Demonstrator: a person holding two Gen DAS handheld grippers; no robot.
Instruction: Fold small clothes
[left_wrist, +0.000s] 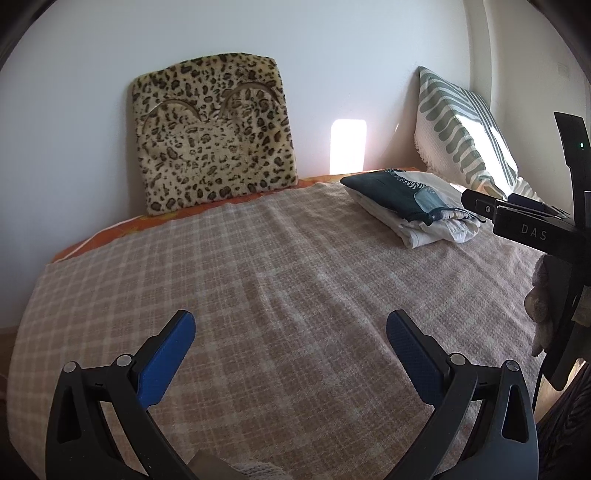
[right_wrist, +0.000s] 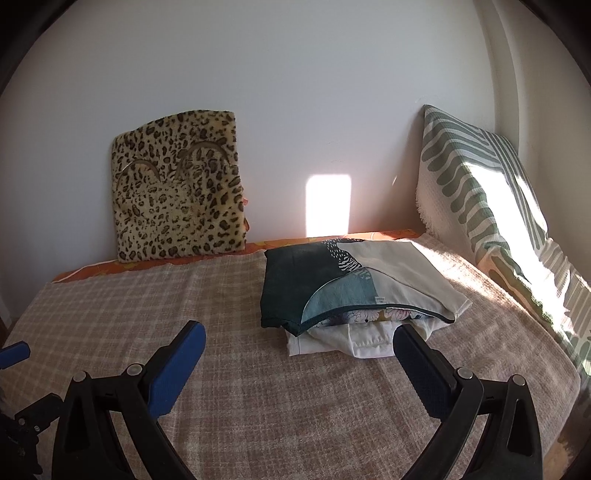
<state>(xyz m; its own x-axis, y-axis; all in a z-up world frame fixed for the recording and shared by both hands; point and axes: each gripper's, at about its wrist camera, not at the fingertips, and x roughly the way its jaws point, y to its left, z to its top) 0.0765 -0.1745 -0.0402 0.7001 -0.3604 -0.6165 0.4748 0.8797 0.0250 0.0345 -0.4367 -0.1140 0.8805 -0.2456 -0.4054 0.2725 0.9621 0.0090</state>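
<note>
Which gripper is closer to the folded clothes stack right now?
Right. The right gripper hangs open just short of the folded clothes stack, one finger at its front edge. The left gripper, also open, sits over bare blanket, with the stack far off to its right.

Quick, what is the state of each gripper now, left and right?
Left gripper: open, holding nothing, above the blanket.
Right gripper: open, holding nothing, near the stack of clothes.

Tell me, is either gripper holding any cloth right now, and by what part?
Nothing is held. The left gripper and the right gripper both have their jaws wide open over the blanket; the folded clothes lie untouched.
</note>
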